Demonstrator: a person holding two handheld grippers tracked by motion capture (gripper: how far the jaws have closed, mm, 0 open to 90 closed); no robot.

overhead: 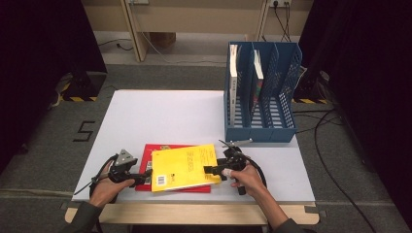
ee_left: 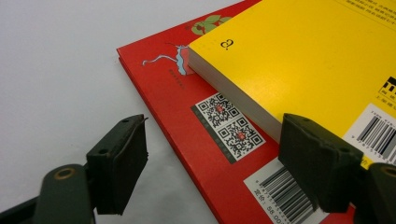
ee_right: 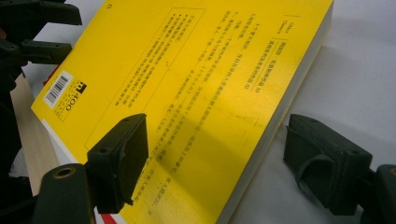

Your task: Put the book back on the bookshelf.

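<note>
A thick yellow book [overhead: 184,167] lies askew on a thin red book [overhead: 145,165] near the table's front edge. My left gripper [overhead: 142,178] is open at the books' left side. In the left gripper view [ee_left: 219,163] its jaws straddle the red book's [ee_left: 187,121] near corner, one jaw over bare table, the other against the yellow book's [ee_left: 303,60] page edge. My right gripper [overhead: 210,170] is open at the yellow book's right edge. In the right gripper view [ee_right: 219,163] one jaw hovers over the yellow cover [ee_right: 187,93] and the other sits beside the page edge, over the table.
A blue three-slot file rack [overhead: 262,97] stands at the back right of the white table top [overhead: 160,116], with books upright in two slots. The wooden table edge [overhead: 194,213] runs along the front. Dark curtains flank both sides, and cables lie on the floor at right.
</note>
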